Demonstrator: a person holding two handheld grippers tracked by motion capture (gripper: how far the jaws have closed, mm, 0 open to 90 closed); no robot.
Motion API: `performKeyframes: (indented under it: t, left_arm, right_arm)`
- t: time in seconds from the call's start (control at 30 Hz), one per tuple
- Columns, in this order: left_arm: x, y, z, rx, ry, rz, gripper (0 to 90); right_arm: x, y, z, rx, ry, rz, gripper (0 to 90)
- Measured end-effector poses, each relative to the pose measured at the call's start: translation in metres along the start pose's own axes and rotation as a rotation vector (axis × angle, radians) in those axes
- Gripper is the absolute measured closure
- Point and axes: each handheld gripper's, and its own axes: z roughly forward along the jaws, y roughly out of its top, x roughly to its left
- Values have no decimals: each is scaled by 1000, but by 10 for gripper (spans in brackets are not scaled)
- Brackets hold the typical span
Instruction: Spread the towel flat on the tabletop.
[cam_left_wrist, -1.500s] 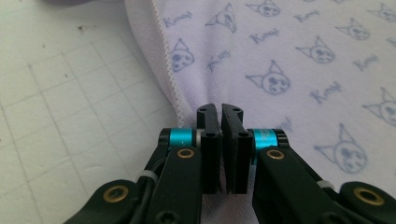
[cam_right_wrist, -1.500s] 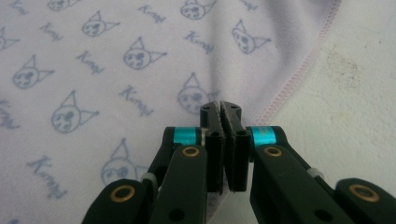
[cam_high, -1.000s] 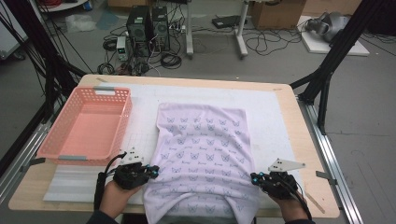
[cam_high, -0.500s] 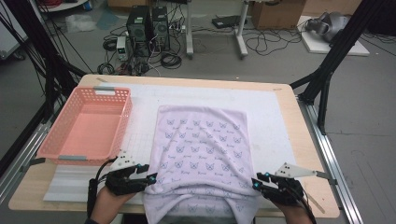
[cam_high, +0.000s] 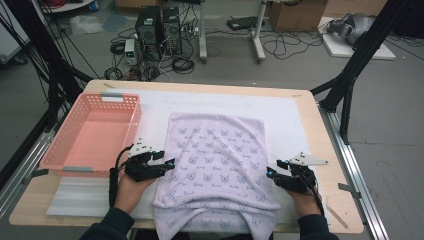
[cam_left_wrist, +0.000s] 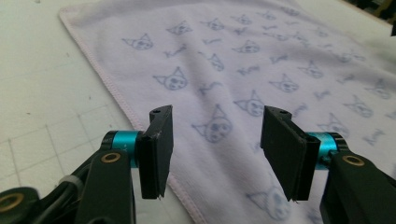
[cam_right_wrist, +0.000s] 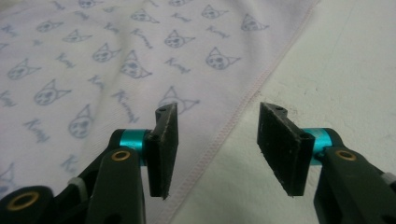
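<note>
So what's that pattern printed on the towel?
The pale lilac towel carries small blue-grey cat faces with little script words between them, clearest in the left gripper view.

Towel (cam_right_wrist: 116, 56): pale lilac, printed all over with a blue cat-like head and a short slanted cursive word beside each head. In the right gripper view the word starts with a capital K, roughly "Kuromi", but the strokes are too soft to confirm letter for letter. In the left gripper view the same print (cam_left_wrist: 215, 126) shows as heads plus squiggles, the word unreadable there. In the high view the pattern (cam_high: 215, 155) is just small blue marks, no letters legible. No other text, brand, number or sign can be read on anything else.
</note>
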Motion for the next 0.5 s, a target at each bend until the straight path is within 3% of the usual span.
performKeyframes:
  t: [0.27, 0.37, 0.4, 0.43, 0.47, 0.5]
  left_arm:
    - [10, 0, 21, 43, 53, 7, 440]
    - [6, 0, 28, 85, 81, 52, 469]
    - [4, 0, 28, 88, 95, 68, 498]
    - [2, 0, 28, 94, 114, 89, 528]
    - [1, 0, 27, 100, 136, 120, 620]
    - [1, 0, 25, 106, 137, 113, 769]
  right_arm:
    - [-9, 8, 21, 50, 25, -1, 584]
    - [-9, 7, 29, 113, 20, -17, 666]
    - [-9, 7, 29, 106, 12, -19, 704]
    - [-10, 8, 28, 111, 25, -15, 815]
    - [-11, 7, 28, 112, 52, -13, 874]
    - [-10, 7, 27, 116, 50, -8, 876]
